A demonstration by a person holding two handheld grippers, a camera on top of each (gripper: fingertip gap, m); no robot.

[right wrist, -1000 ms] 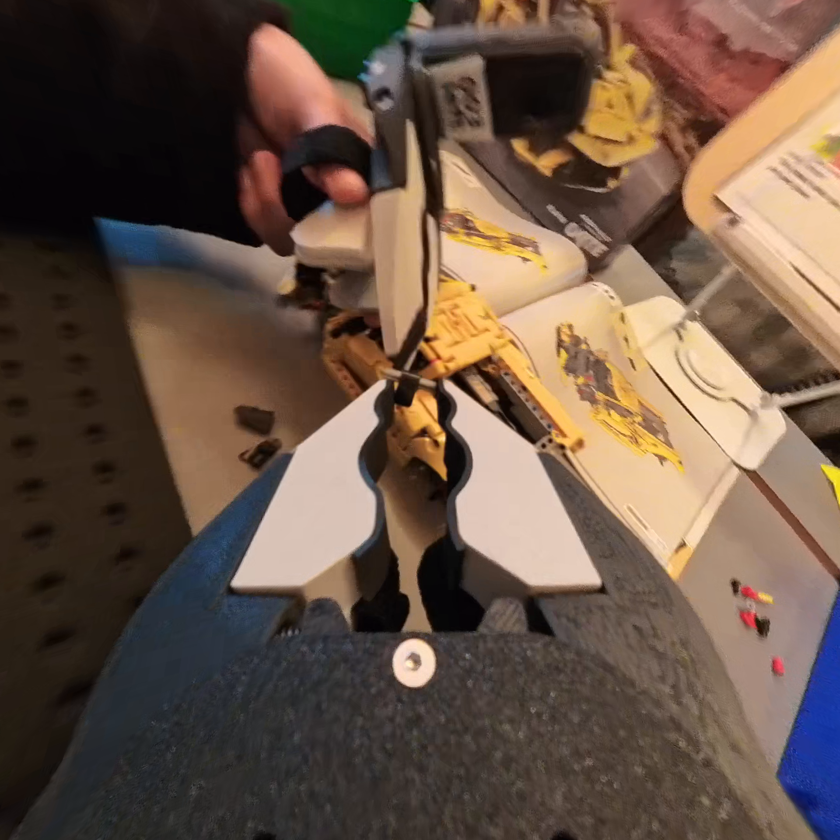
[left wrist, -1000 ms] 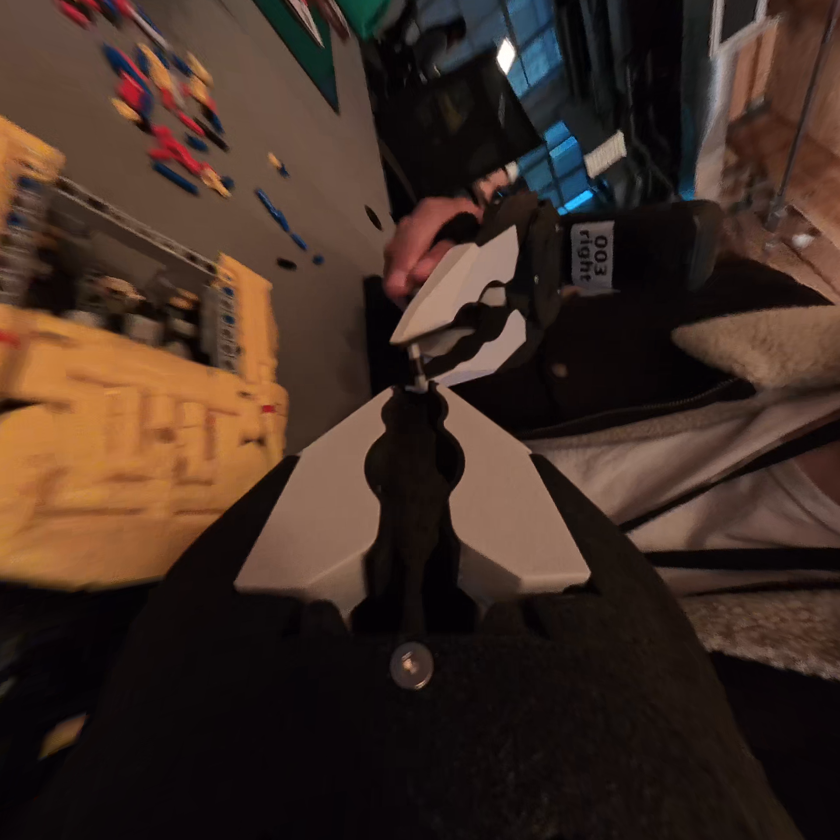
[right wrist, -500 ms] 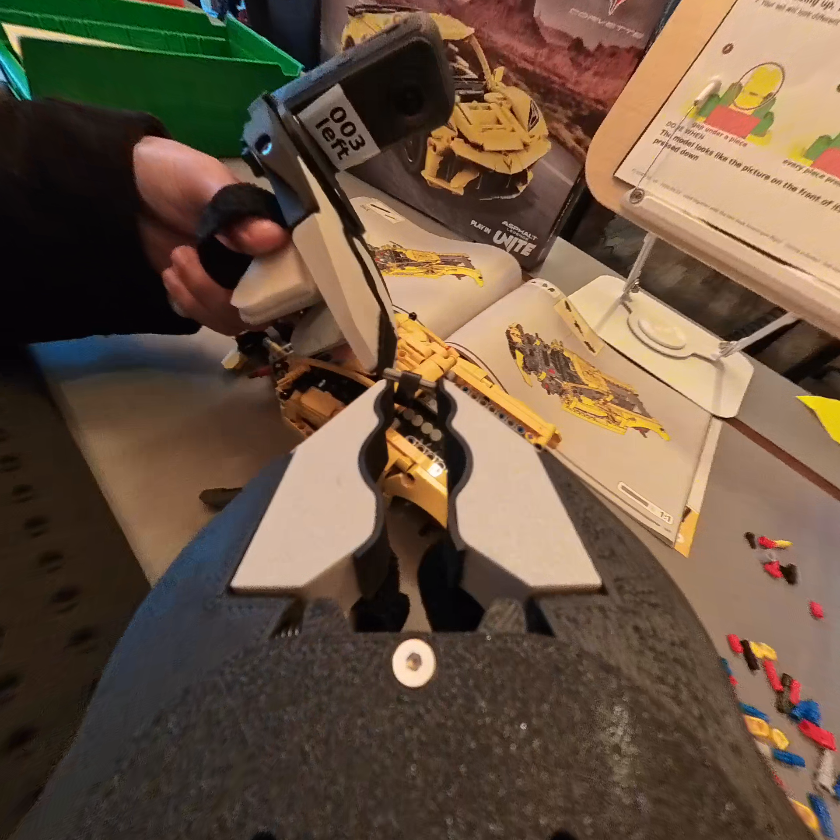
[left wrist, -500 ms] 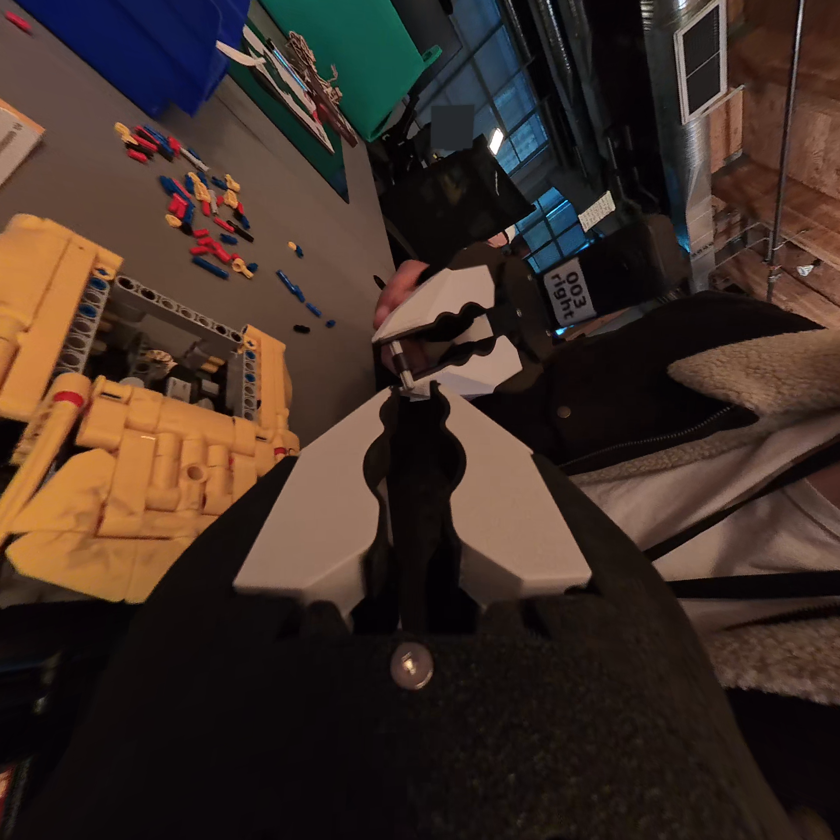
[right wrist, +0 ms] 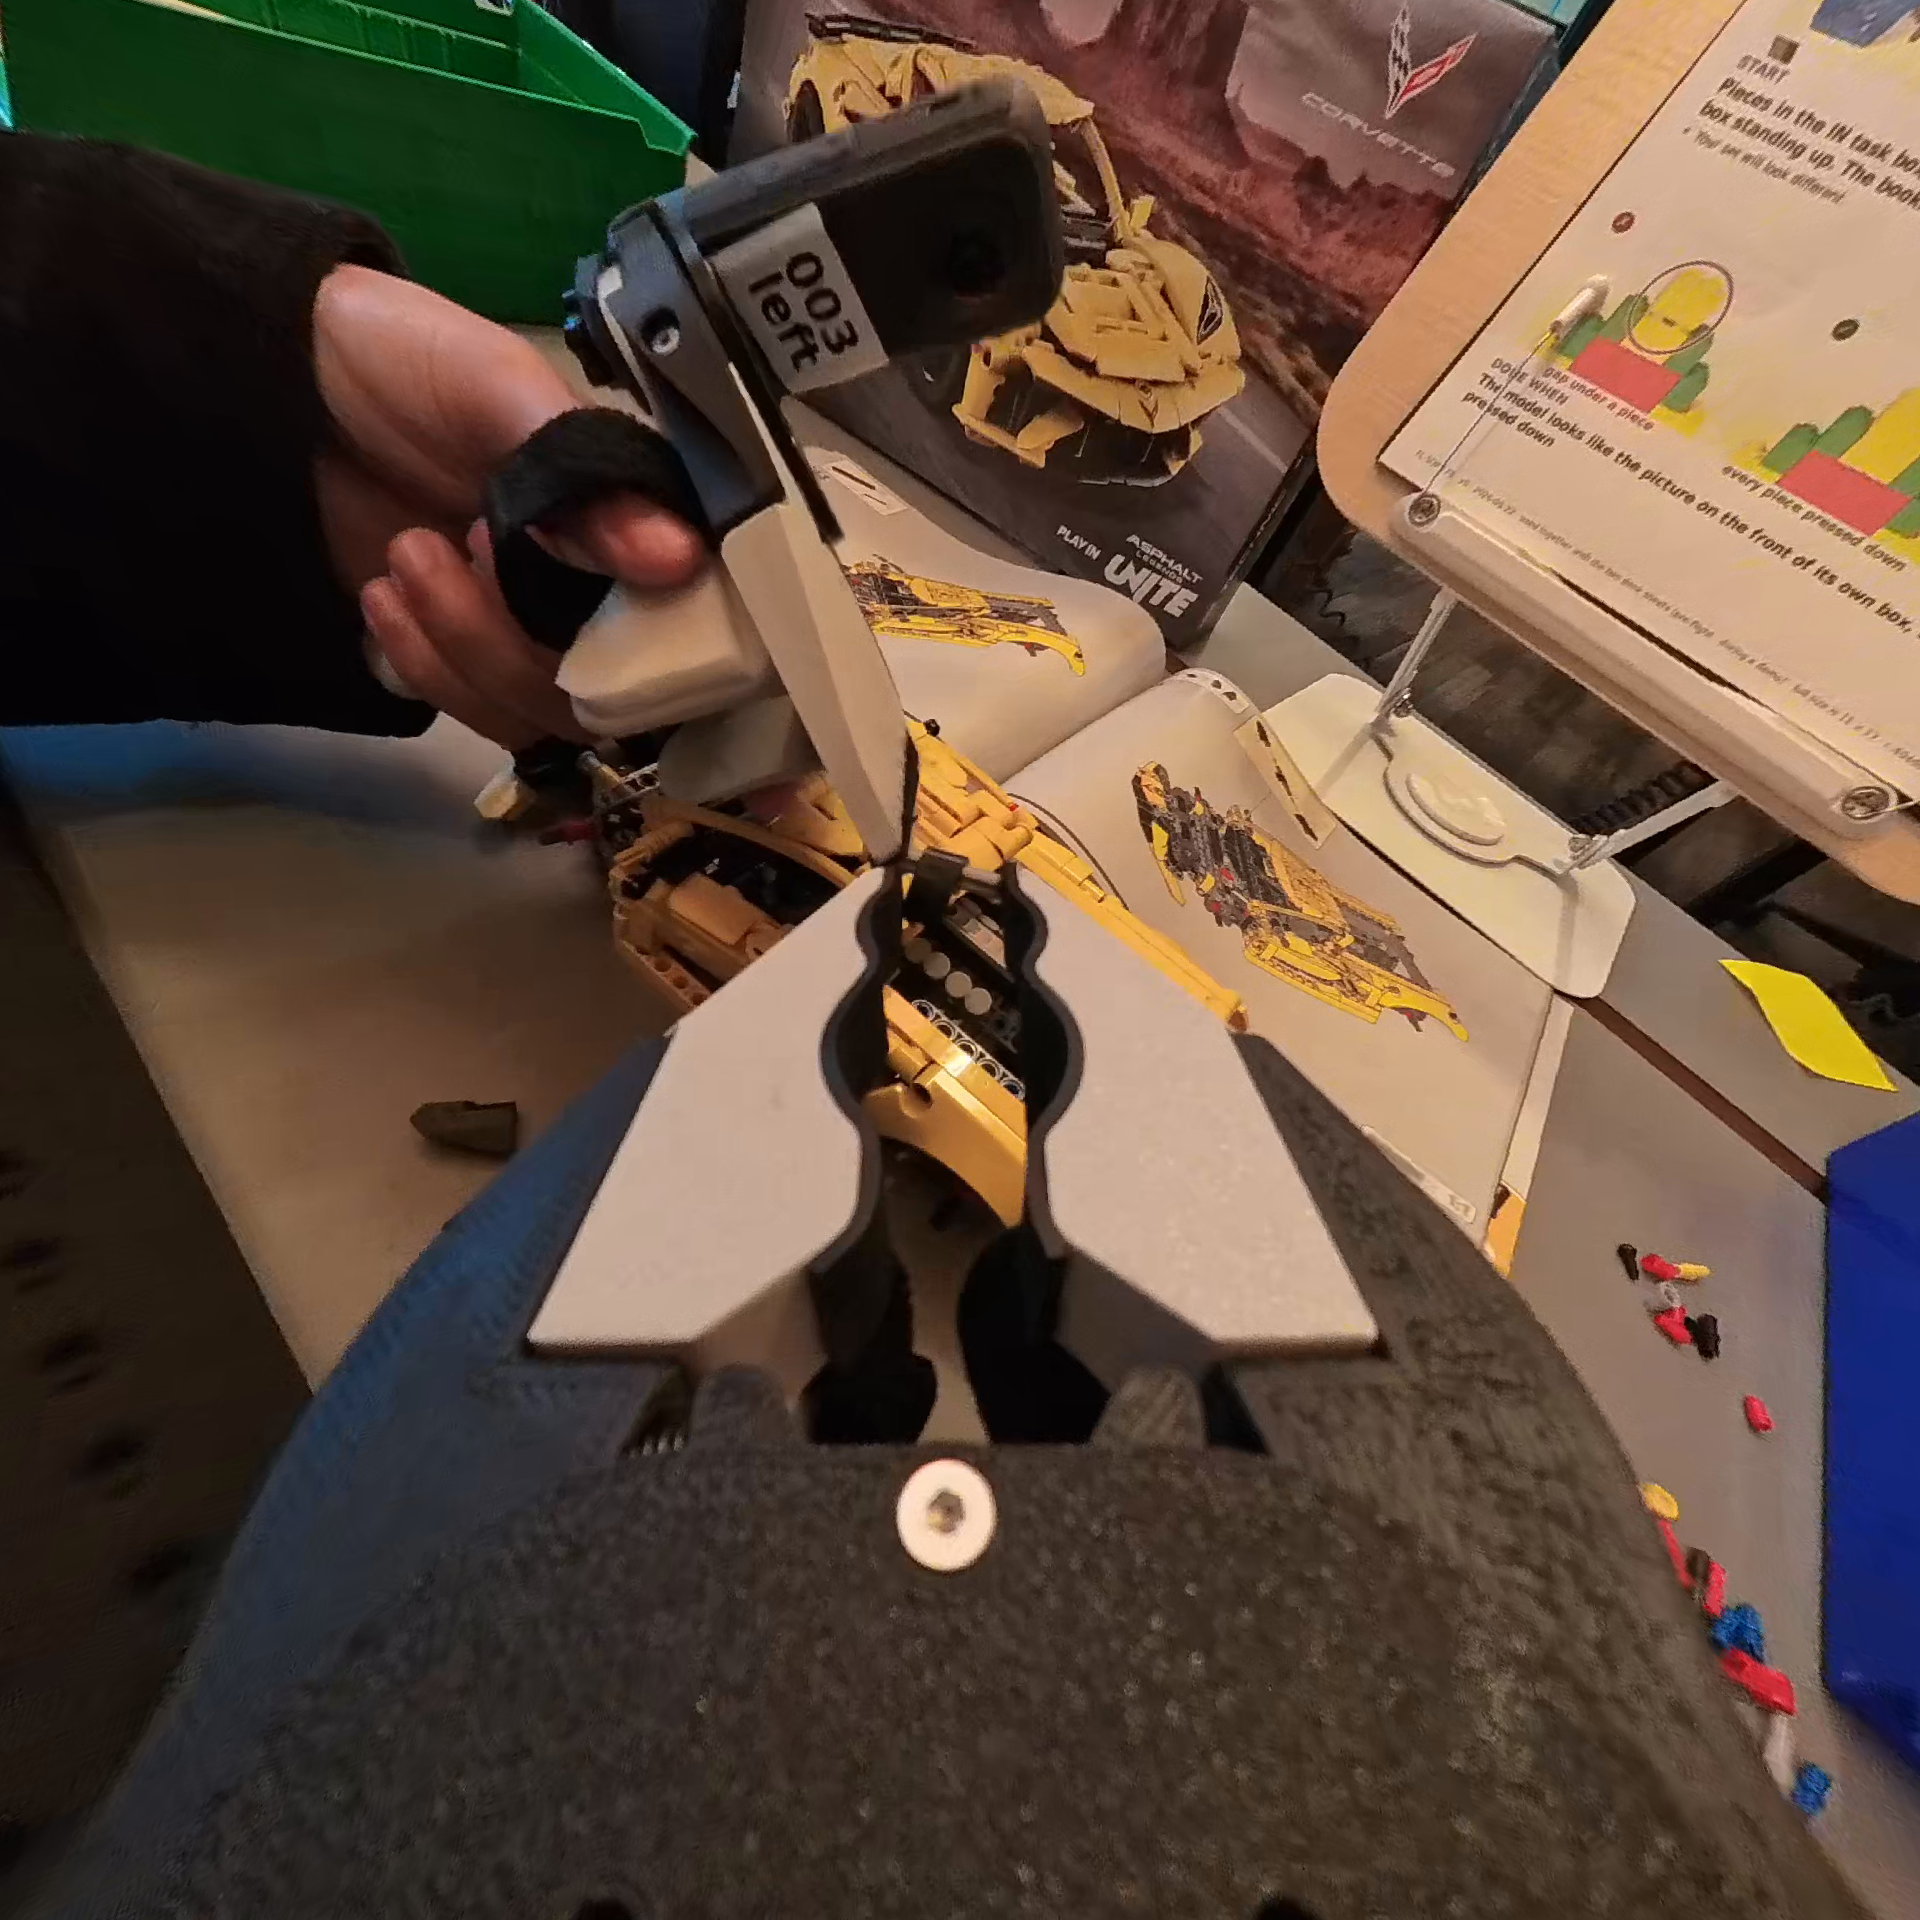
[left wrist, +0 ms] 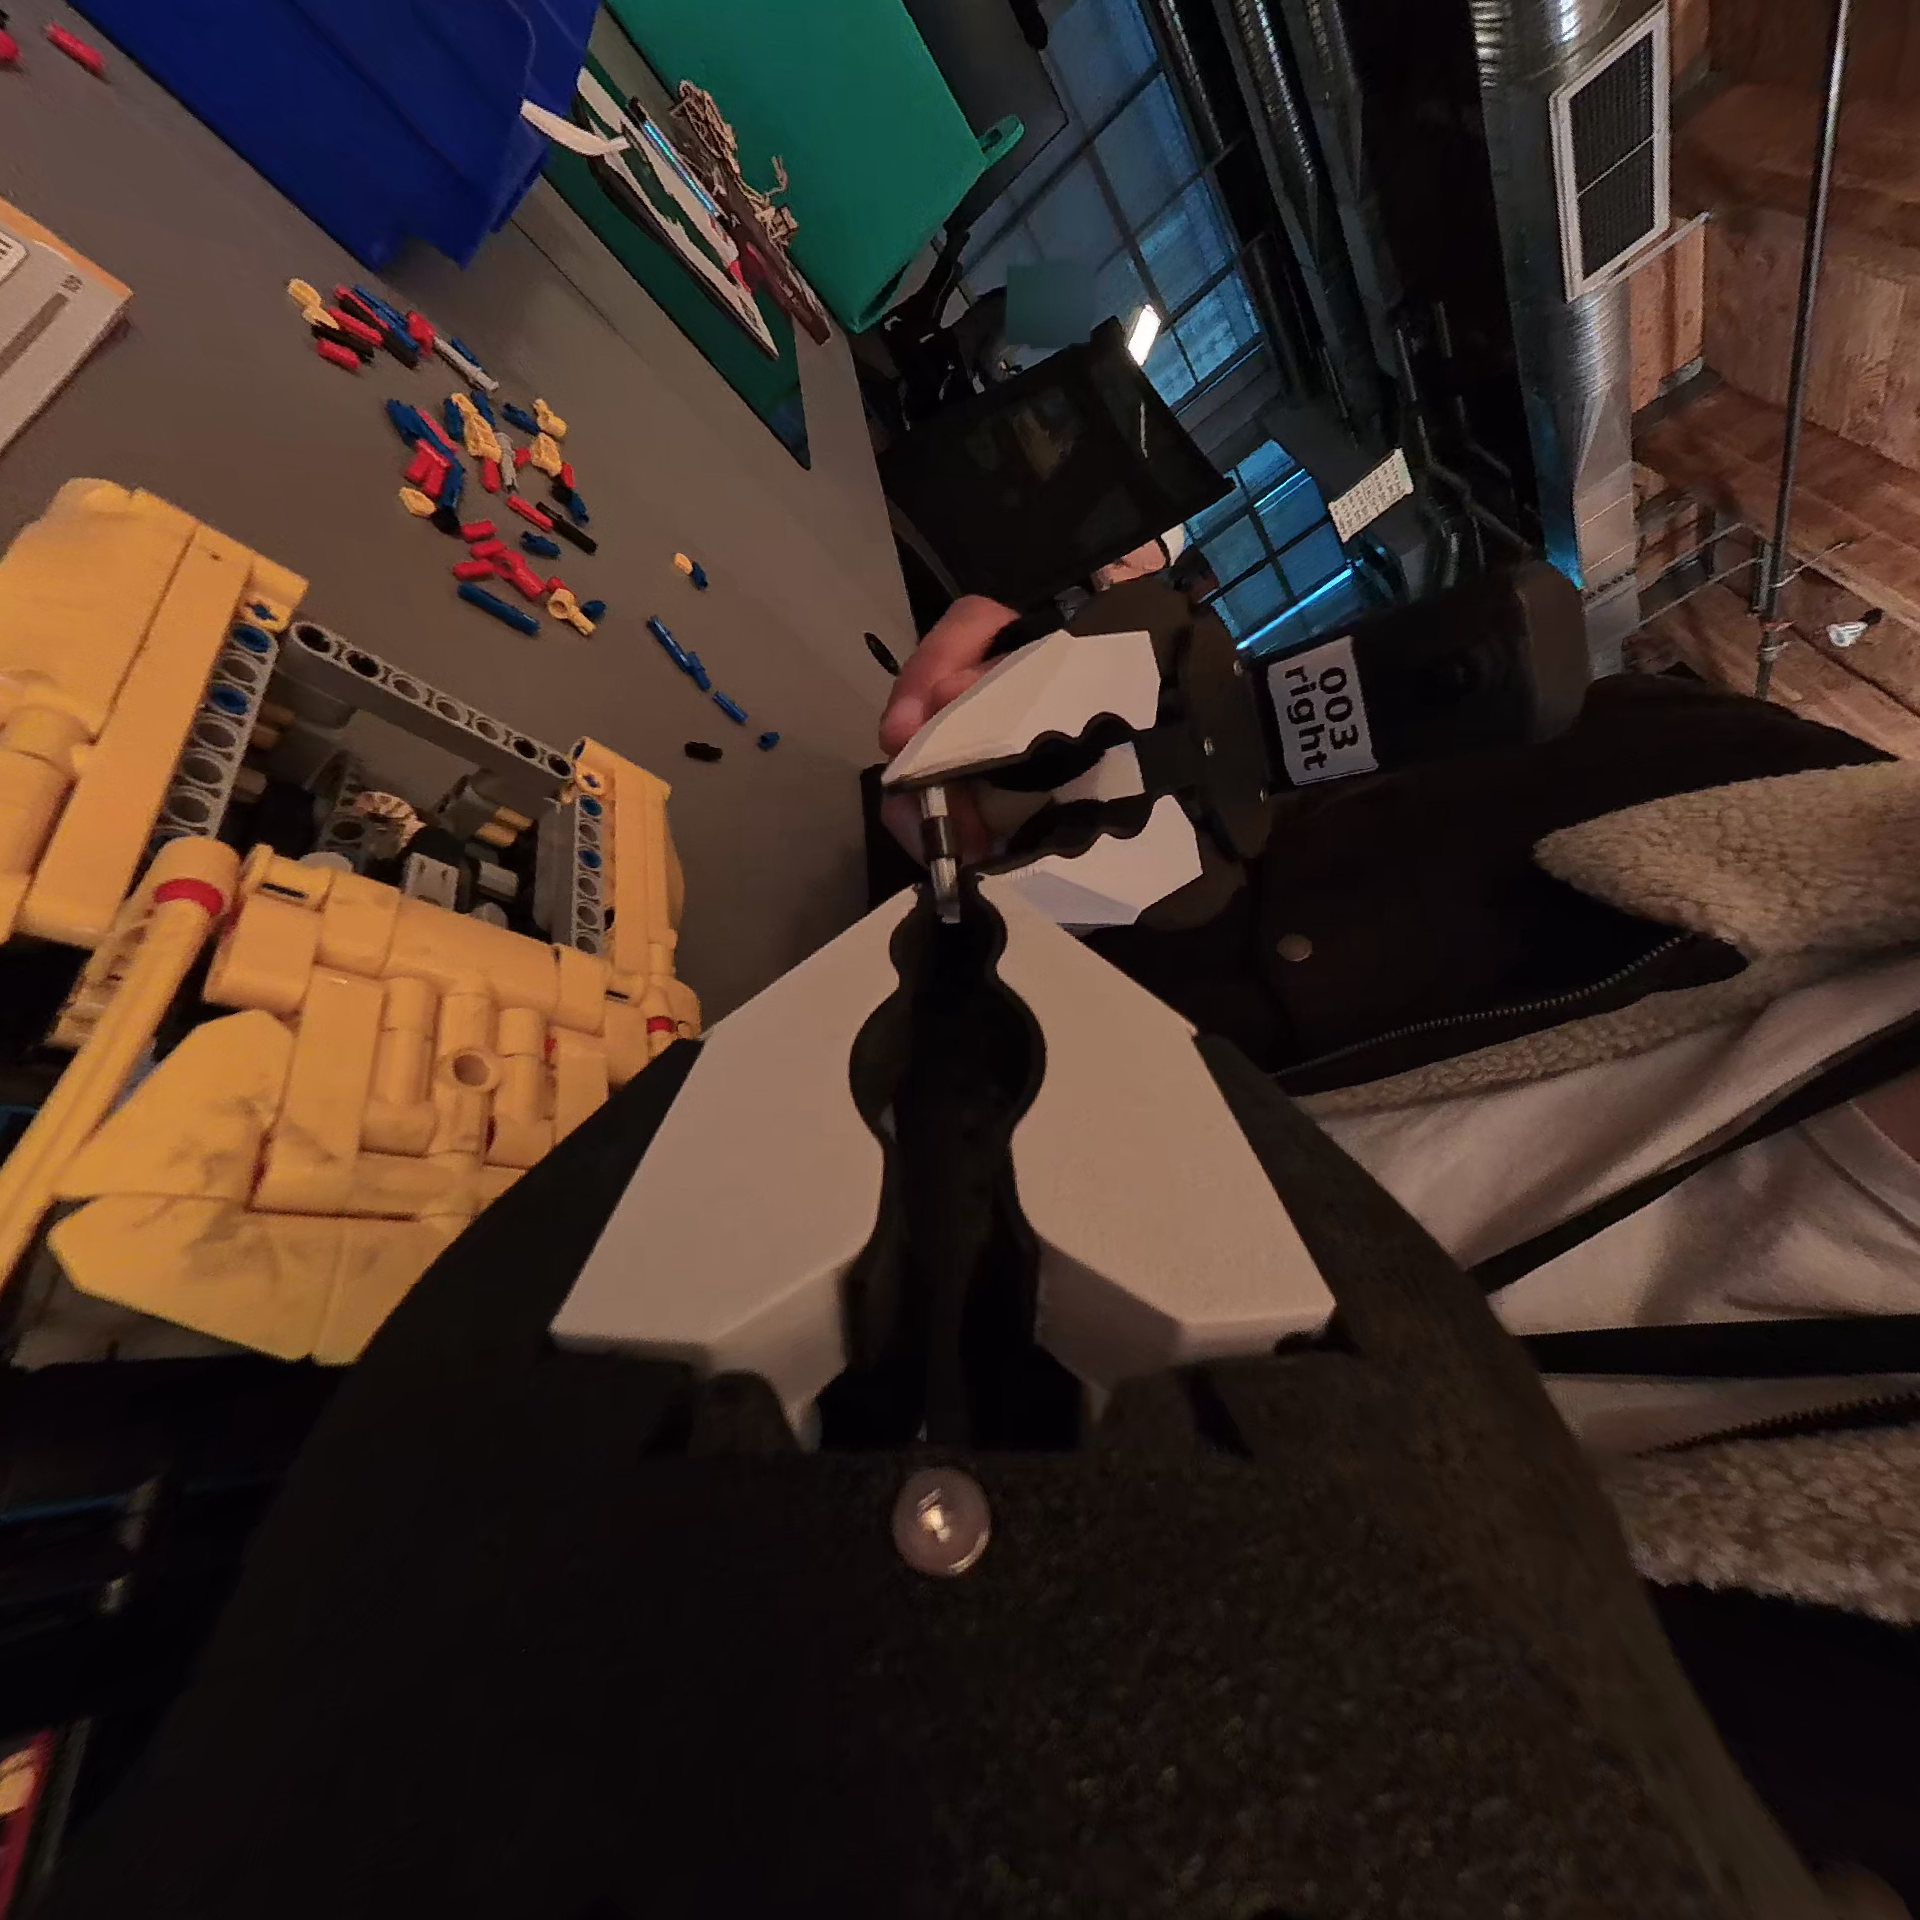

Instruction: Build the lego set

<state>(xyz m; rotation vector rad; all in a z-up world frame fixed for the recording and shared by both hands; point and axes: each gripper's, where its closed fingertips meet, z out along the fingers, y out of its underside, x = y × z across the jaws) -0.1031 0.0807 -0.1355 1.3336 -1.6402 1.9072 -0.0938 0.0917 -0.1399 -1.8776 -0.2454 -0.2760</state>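
A small grey pin (left wrist: 938,847) is held lengthwise between the fingertips of my right gripper (left wrist: 940,844), which is shut on it. My left gripper (left wrist: 948,914) is shut, and its tips pinch the pin's lower end. In the right wrist view the right gripper (right wrist: 943,883) holds the pin (right wrist: 940,875) across its tips, and the left gripper (right wrist: 888,847) comes down from above onto its left end. Both hover above the yellow lego car model (left wrist: 364,1039), which also shows in the right wrist view (right wrist: 727,904).
Loose red, blue and yellow pieces (left wrist: 488,488) lie on the grey table, as do others (right wrist: 1673,1309). An open instruction booklet (right wrist: 1299,935), the set's box (right wrist: 1195,260), a sign on a stand (right wrist: 1662,364), a blue bin (left wrist: 312,104) and a green bin (right wrist: 364,135) surround the model. A dark piece (right wrist: 468,1127) lies at the left. Less than 4 cm separates the two grippers' tips. The dark piece (right wrist: 468,1127) sits 12 cm or so from the ends of my right fingers.
Both grippers stayed tip to tip on the pin while swinging together. The blur has gone. The right wrist view has tilted up, so the box and the sign show more fully.
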